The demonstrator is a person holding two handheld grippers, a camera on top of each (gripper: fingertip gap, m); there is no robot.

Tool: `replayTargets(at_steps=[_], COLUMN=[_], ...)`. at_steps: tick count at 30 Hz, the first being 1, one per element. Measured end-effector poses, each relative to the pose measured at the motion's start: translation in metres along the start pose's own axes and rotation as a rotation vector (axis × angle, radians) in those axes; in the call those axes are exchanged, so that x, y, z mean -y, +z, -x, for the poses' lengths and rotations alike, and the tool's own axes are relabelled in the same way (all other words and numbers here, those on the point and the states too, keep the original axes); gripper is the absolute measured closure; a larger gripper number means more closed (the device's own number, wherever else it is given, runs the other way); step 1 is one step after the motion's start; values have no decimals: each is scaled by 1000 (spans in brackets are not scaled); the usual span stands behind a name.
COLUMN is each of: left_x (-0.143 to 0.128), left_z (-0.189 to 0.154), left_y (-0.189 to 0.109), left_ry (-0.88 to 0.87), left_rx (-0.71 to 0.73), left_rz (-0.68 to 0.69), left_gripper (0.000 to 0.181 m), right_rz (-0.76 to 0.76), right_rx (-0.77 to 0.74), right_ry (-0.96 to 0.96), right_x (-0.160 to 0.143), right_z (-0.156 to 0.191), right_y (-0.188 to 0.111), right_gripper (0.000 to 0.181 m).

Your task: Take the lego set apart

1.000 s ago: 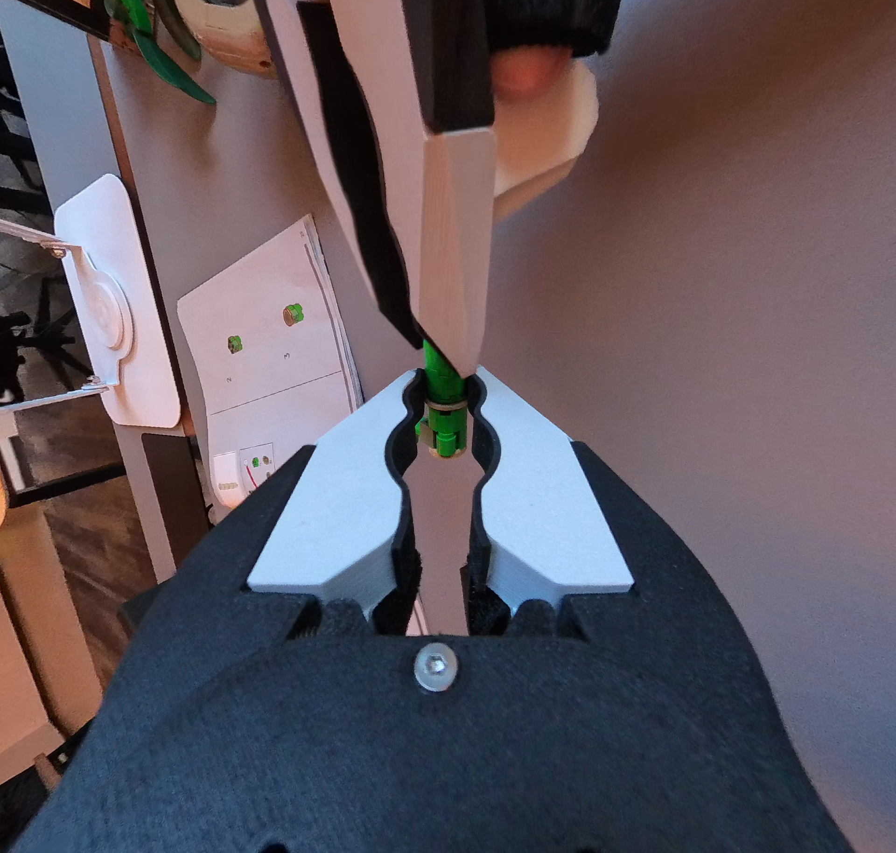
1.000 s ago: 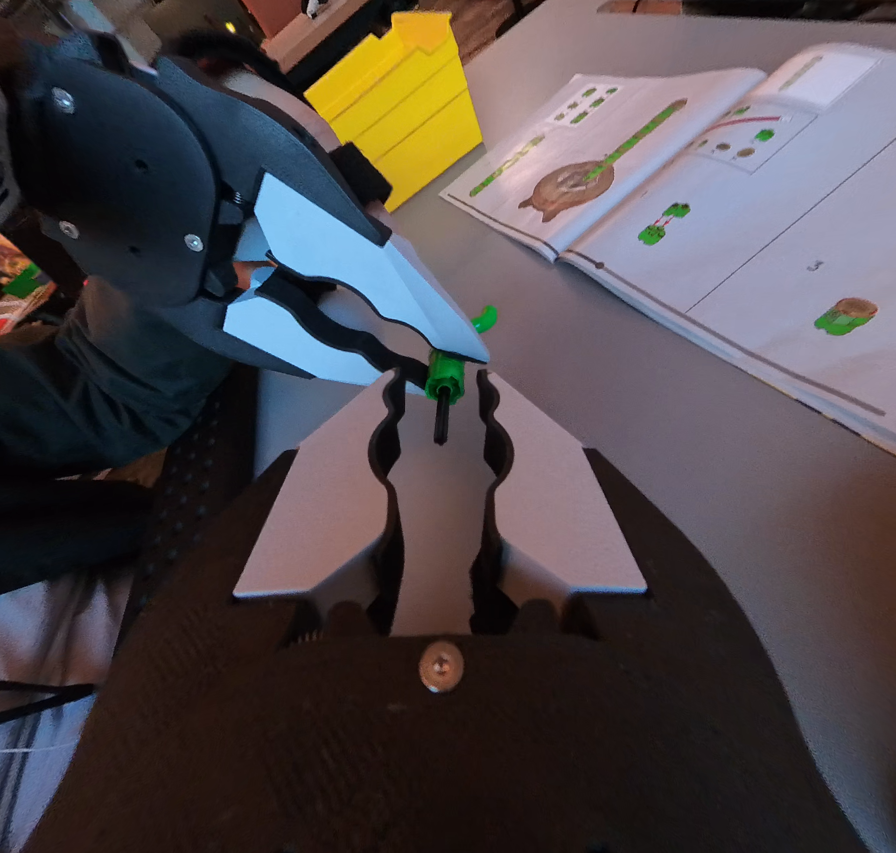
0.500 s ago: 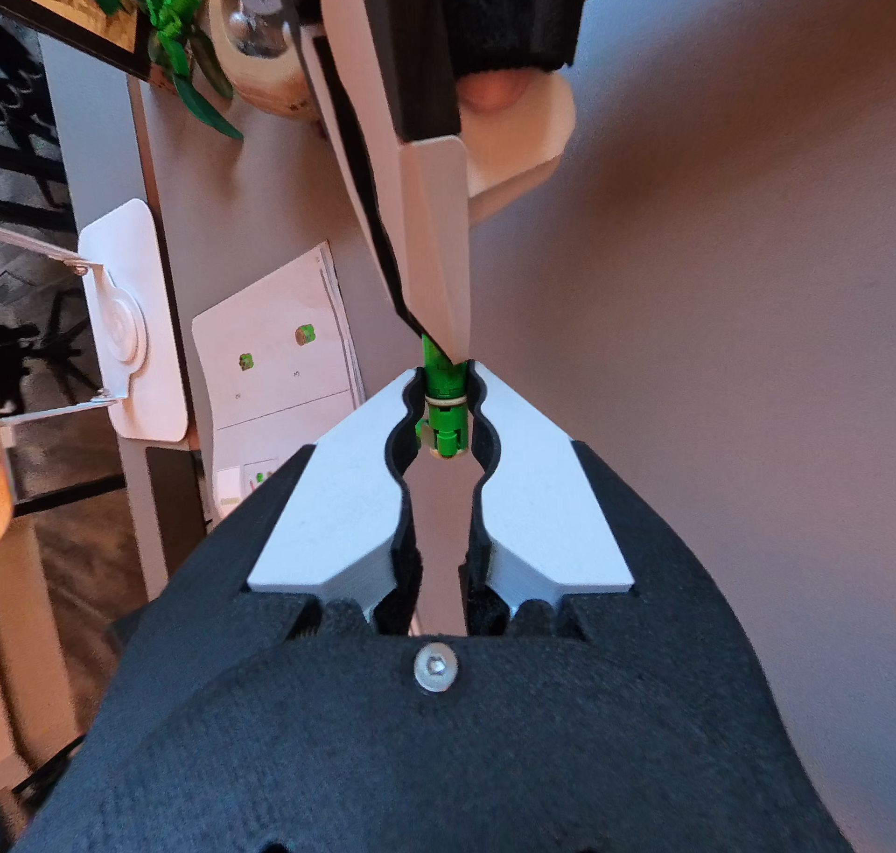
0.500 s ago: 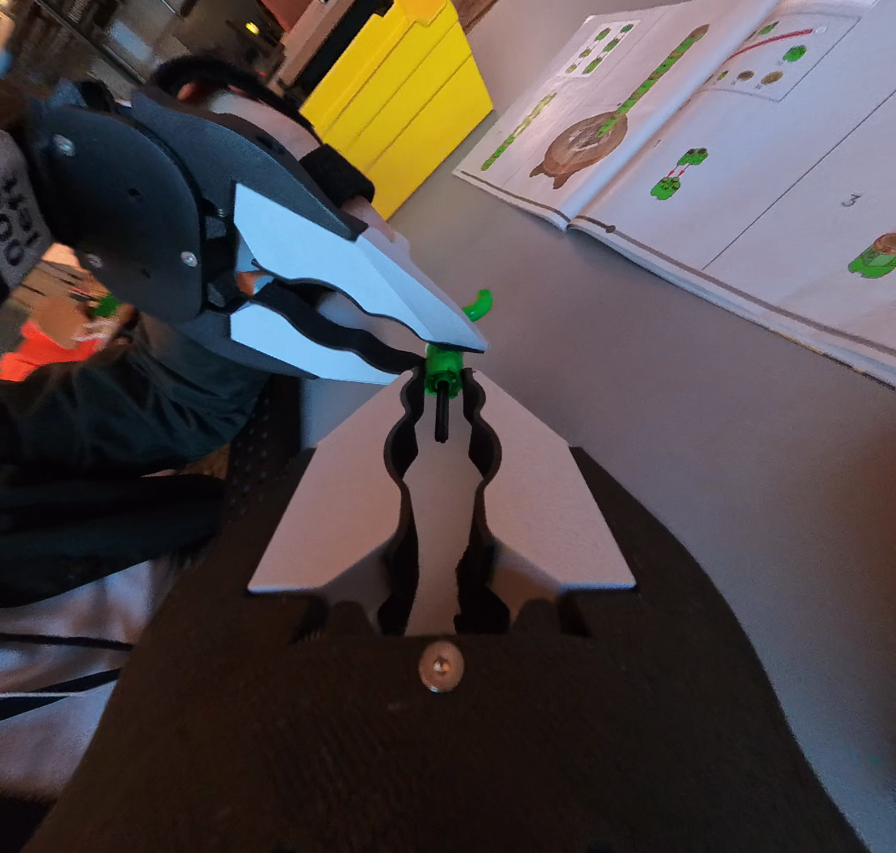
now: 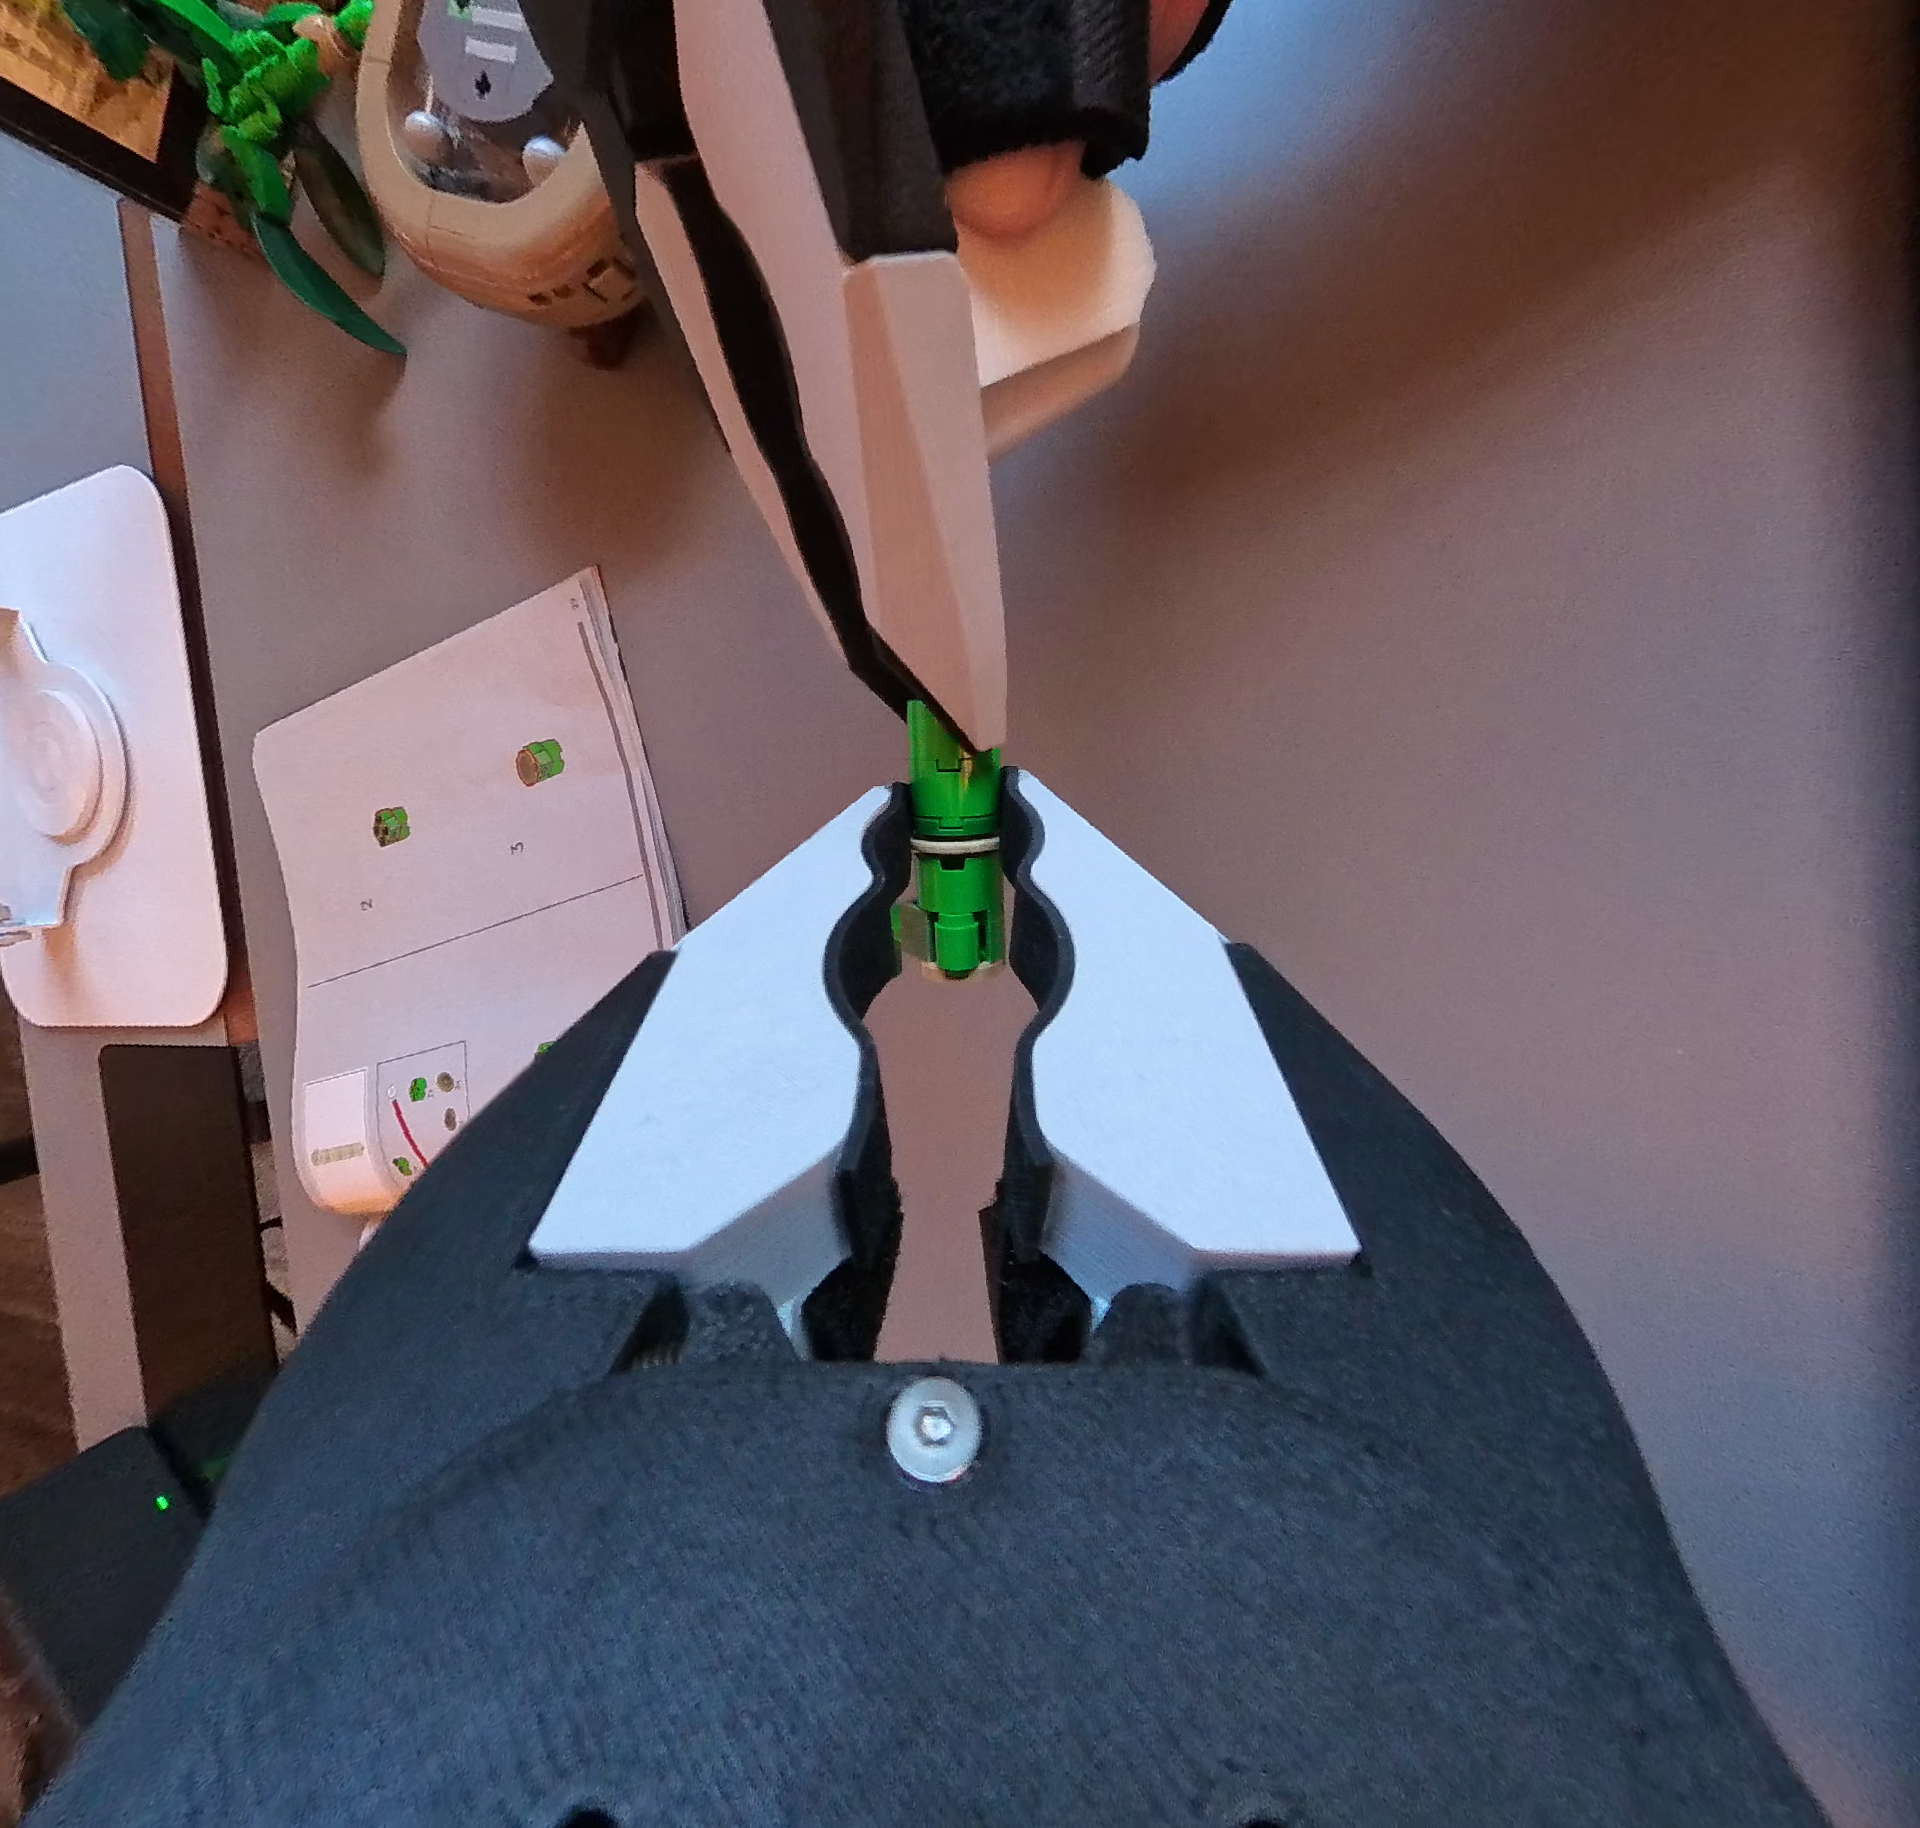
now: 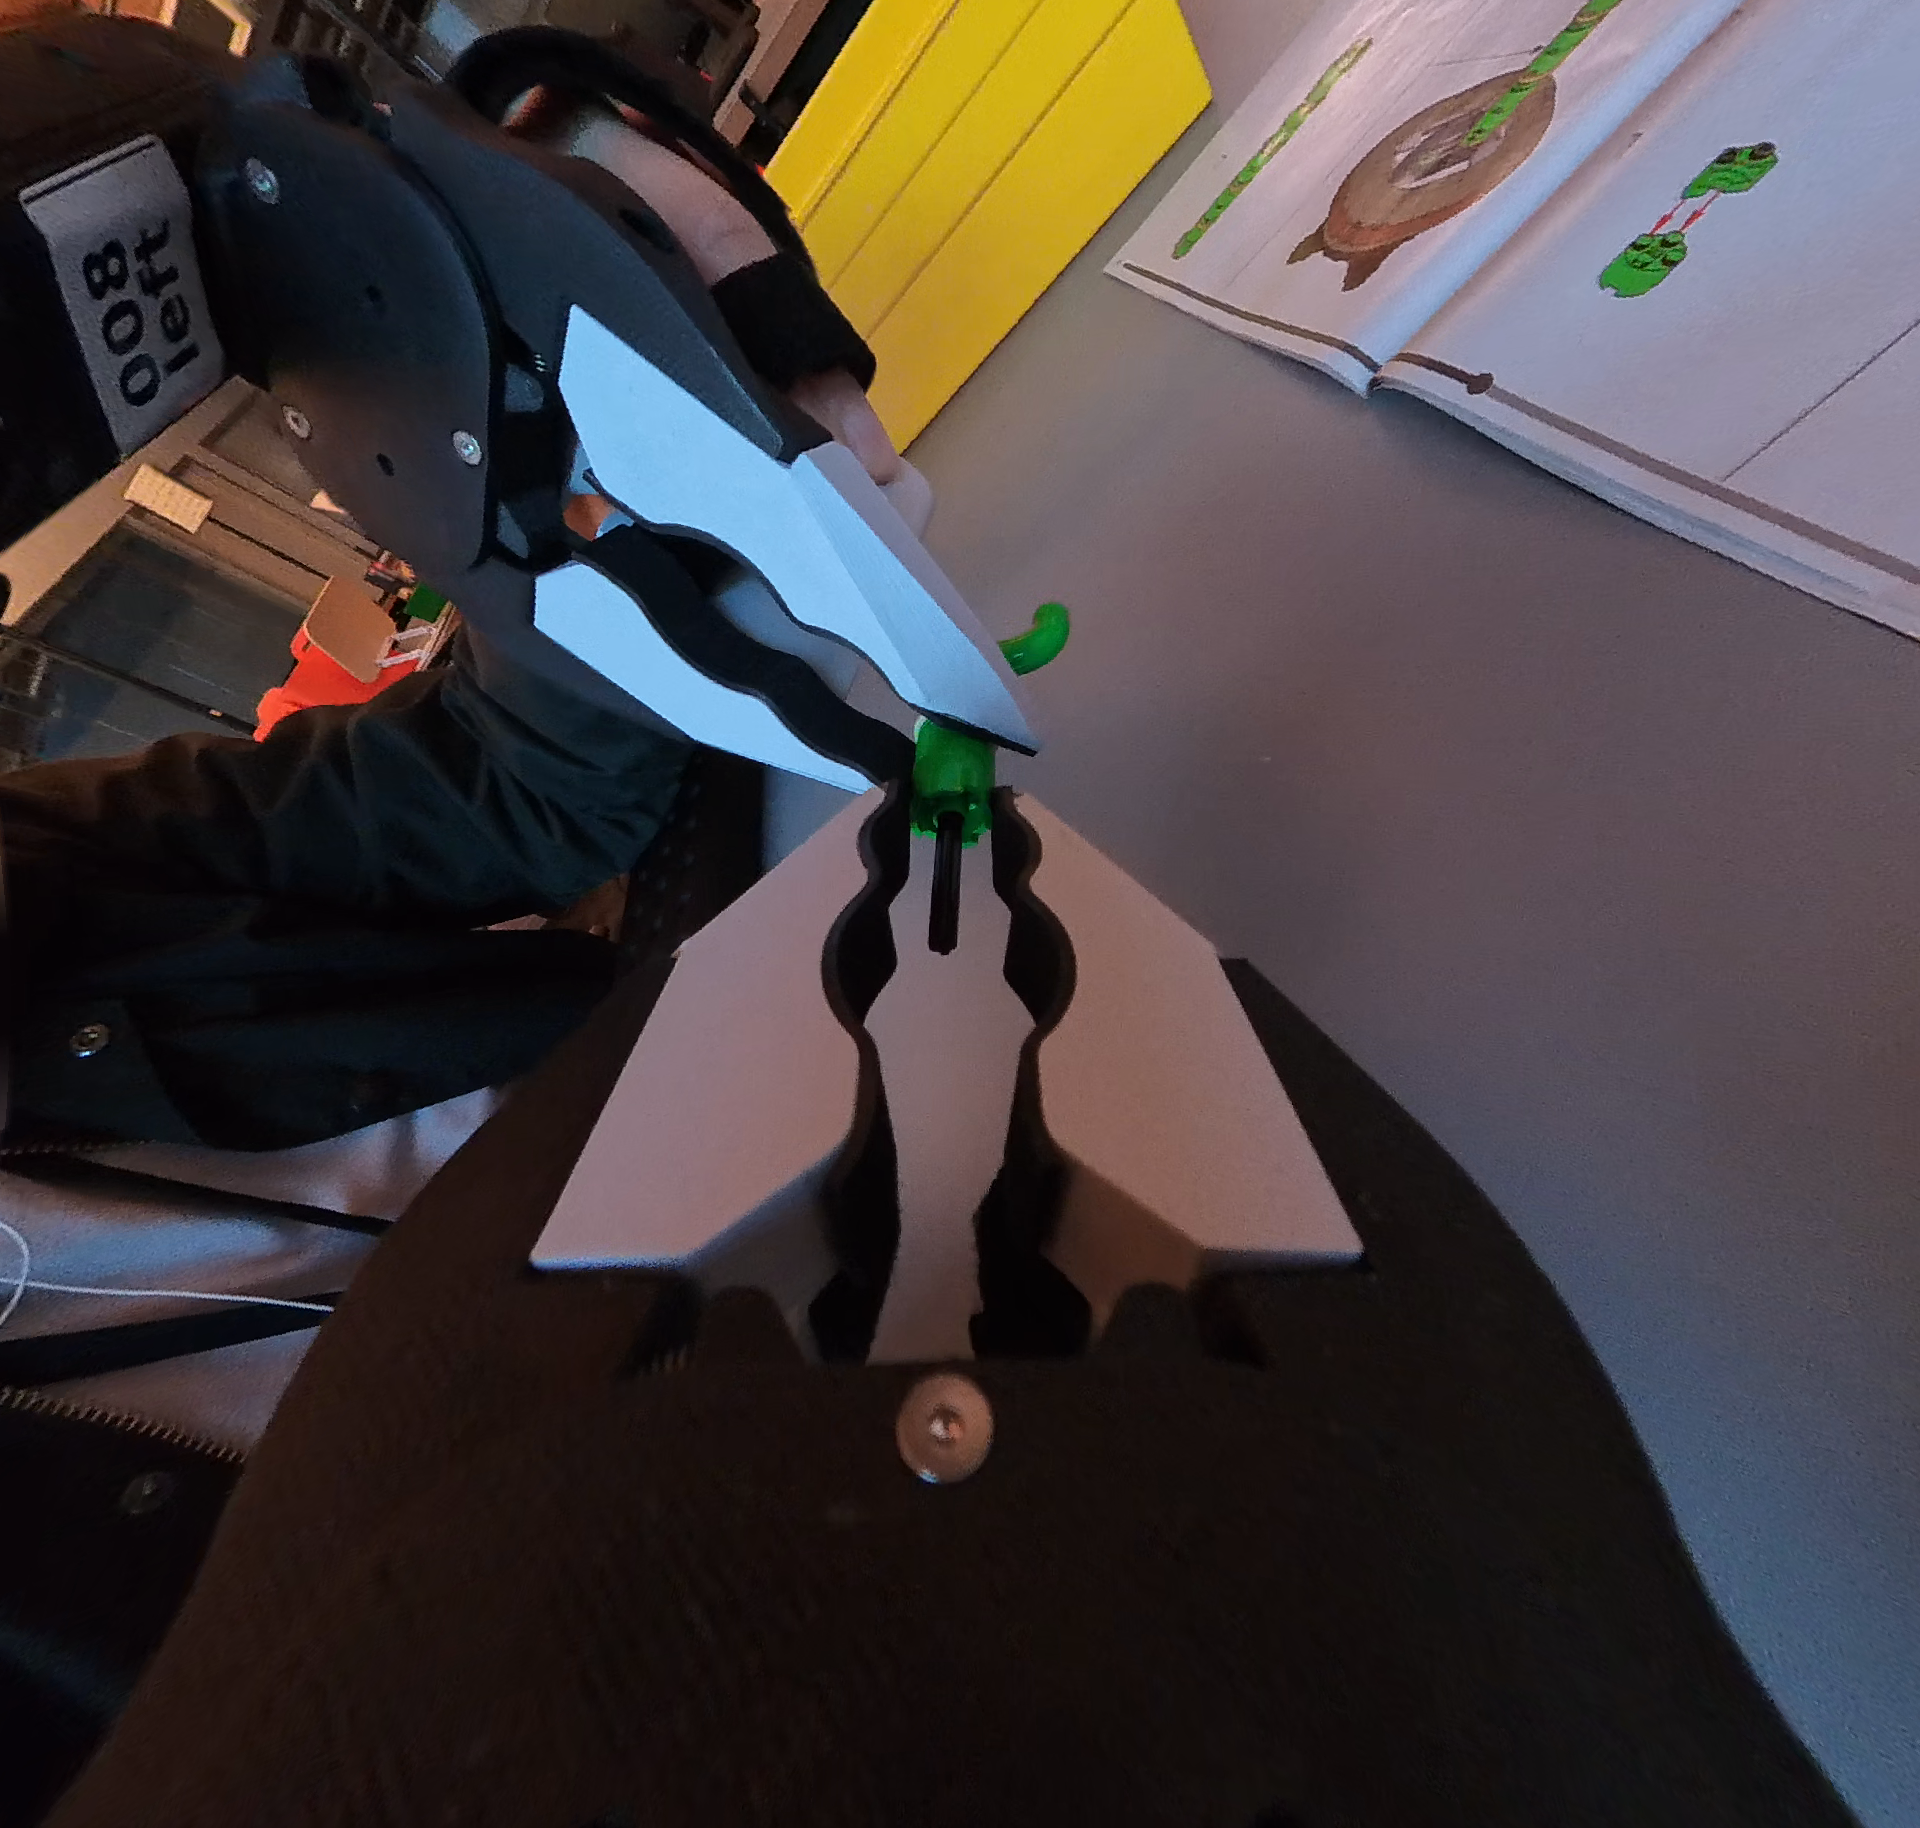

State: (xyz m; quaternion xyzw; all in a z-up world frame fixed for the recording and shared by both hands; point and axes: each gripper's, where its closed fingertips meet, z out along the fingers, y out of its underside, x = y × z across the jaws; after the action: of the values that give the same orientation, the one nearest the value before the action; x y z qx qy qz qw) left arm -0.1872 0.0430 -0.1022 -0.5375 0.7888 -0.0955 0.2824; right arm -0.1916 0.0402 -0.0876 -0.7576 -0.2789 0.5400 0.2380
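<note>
A small green lego stem point(image 5: 954, 885) with a tan ring is held above the grey table between both grippers. My left gripper point(image 5: 954, 802) is shut on its lower part. My right gripper point(image 5: 951, 729) comes in from above and is shut on the stem's upper end. In the right wrist view my right gripper point(image 6: 948, 807) clamps the green piece point(image 6: 940, 776), and a black axle point(image 6: 943, 895) sticks out of it toward the camera. The left gripper point(image 6: 966, 729) meets it from the left. A curved green tip point(image 6: 1039, 635) shows behind the left gripper's fingers.
An open instruction booklet point(image 6: 1662, 272) lies on the table point(image 5: 1455, 843) and also shows in the left wrist view point(image 5: 468, 843). A yellow bin point(image 6: 987, 147) stands at the back. A tan lego pot point(image 5: 488, 178), green lego leaves point(image 5: 249, 116) and a white pad point(image 5: 94, 739) lie to the left. Less than 4 cm separates the two grippers' tips.
Both grippers have stayed shut on the green stem. Both have shifted and tilted together, so the tan pot and leaves show more in the left view and the booklet has slid up in the right view.
</note>
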Motion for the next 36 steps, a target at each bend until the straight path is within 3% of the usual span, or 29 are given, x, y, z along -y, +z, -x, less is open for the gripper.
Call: replayTargets(at_steps=[26, 32, 36], left_x=[16, 5, 11], left_z=[-13, -8, -7], left_y=[-12, -9, -9], left_ry=[-20, -24, -12], left_rx=[-72, -35, -32], left_rz=[-84, -13, -49], left_gripper=[165, 149, 161], right_rz=[29, 15, 6], right_rx=[109, 128, 127], right_ry=[10, 21, 27], right_x=[-6, -4, -3], right_z=[18, 19, 18], right_y=[-5, -8, -9], right_gripper=[167, 167, 167])
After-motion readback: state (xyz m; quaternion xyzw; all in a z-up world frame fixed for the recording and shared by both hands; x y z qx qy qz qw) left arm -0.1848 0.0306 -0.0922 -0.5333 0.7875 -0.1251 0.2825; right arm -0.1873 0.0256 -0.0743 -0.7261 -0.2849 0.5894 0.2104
